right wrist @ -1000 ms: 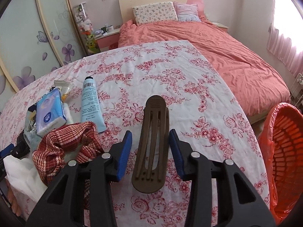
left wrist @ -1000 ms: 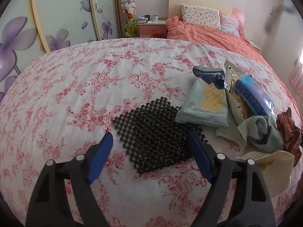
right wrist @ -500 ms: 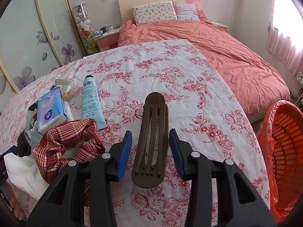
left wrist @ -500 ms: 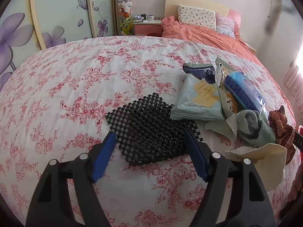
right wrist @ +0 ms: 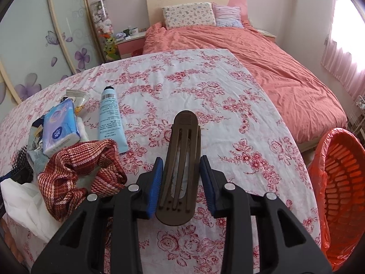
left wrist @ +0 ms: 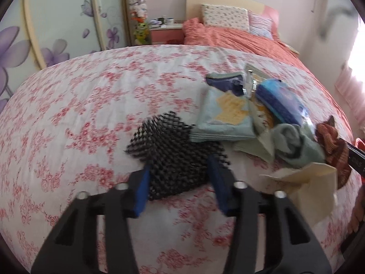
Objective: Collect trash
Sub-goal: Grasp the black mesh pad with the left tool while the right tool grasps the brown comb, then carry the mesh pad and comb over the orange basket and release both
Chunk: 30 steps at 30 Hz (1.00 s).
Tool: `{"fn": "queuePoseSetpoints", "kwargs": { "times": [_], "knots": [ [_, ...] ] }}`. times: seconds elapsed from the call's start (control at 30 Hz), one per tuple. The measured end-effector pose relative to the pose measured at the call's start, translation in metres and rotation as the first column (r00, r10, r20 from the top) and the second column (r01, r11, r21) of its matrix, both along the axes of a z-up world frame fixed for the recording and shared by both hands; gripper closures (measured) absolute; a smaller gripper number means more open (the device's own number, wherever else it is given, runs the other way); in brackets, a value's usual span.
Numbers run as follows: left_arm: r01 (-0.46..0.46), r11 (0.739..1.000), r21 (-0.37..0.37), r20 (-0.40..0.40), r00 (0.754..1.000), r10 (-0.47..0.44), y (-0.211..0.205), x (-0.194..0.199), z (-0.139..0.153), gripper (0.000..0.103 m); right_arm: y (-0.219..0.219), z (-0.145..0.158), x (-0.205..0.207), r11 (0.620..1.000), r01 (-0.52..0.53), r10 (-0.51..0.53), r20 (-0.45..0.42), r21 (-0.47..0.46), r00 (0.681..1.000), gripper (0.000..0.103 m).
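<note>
My left gripper (left wrist: 179,183) is closed on the near part of a black mesh mat (left wrist: 173,150), which bunches up and lifts off the floral tablecloth (left wrist: 91,105). My right gripper (right wrist: 181,188) is shut on a brown plastic hair clip (right wrist: 182,159), held above the cloth. An orange basket with an orange liner (right wrist: 337,194) stands off the table's right edge in the right wrist view.
A pile lies right of the mat: a snack bag (left wrist: 225,116), a blue tissue pack (left wrist: 280,102), a grey-green sock (left wrist: 294,143), a red woven cloth (right wrist: 79,173), white paper (left wrist: 303,189). A blue tube (right wrist: 110,116) lies on the cloth. A bed (right wrist: 251,68) stands behind.
My left gripper moved forward and closed on the black mat, which now crumples and lifts at its near edge. My right gripper still holds the hair clip, almost unmoved.
</note>
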<state>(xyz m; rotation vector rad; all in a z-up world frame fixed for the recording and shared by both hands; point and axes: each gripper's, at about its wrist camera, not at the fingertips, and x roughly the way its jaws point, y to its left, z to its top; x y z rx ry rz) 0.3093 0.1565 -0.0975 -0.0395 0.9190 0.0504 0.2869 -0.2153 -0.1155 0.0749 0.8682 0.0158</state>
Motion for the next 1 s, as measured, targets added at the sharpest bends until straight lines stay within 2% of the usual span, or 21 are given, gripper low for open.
{"fn": "queuePoseSetpoints", "kwargs": {
  "times": [0.07, 0.1, 0.13, 0.27, 0.53, 0.7, 0.8, 0.87, 0.9, 1.0],
  "knots": [
    [0.012, 1.0, -0.008, -0.001, 1.0, -0.012, -0.002, 0.0, 0.002, 0.076, -0.002, 0.0, -0.001, 1.0, -0.003, 0.003, 0.002, 0.014, 1.0, 0.069],
    [0.006, 1.0, -0.003, -0.001, 1.0, -0.006, -0.002, 0.0, 0.003, 0.089, -0.003, 0.0, -0.003, 1.0, -0.003, 0.003, 0.003, 0.02, 1.0, 0.069],
    [0.001, 1.0, -0.001, 0.002, 1.0, -0.001, -0.001, 0.0, 0.004, 0.092, -0.004, 0.0, -0.005, 1.0, -0.004, 0.004, 0.002, 0.025, 1.0, 0.069],
    [-0.012, 0.998, -0.064, 0.003, 1.0, 0.012, 0.012, -0.006, 0.009, 0.093, -0.008, 0.003, -0.014, 0.999, -0.006, 0.005, 0.007, 0.036, 1.0, 0.069],
    [-0.019, 0.997, -0.07, 0.001, 1.0, 0.019, 0.021, -0.019, 0.007, 0.093, -0.008, -0.001, -0.019, 1.0, -0.014, 0.014, 0.001, 0.019, 1.0, 0.069],
    [-0.043, 0.997, -0.072, -0.007, 0.999, 0.042, 0.025, -0.015, 0.001, 0.084, -0.008, -0.002, -0.016, 1.0, -0.012, 0.012, 0.001, 0.022, 1.0, 0.069],
    [-0.051, 0.996, -0.077, -0.005, 0.999, 0.05, 0.025, -0.012, 0.001, 0.083, -0.008, -0.002, -0.015, 1.0, -0.011, 0.01, 0.004, 0.021, 1.0, 0.068],
    [-0.047, 0.996, -0.076, 0.0, 0.999, 0.047, 0.024, -0.013, 0.001, 0.086, -0.009, -0.002, -0.014, 0.999, -0.013, 0.012, 0.005, 0.03, 1.0, 0.069],
    [-0.042, 0.996, -0.082, 0.003, 0.999, 0.043, 0.024, -0.013, 0.001, 0.092, -0.01, -0.002, -0.015, 0.999, -0.013, 0.012, 0.006, 0.037, 1.0, 0.069],
    [-0.033, 0.996, -0.087, 0.018, 0.999, 0.035, 0.025, -0.014, 0.002, 0.094, -0.014, 0.0, -0.019, 0.998, -0.01, 0.009, 0.019, 0.054, 1.0, 0.069]
  ]
}}
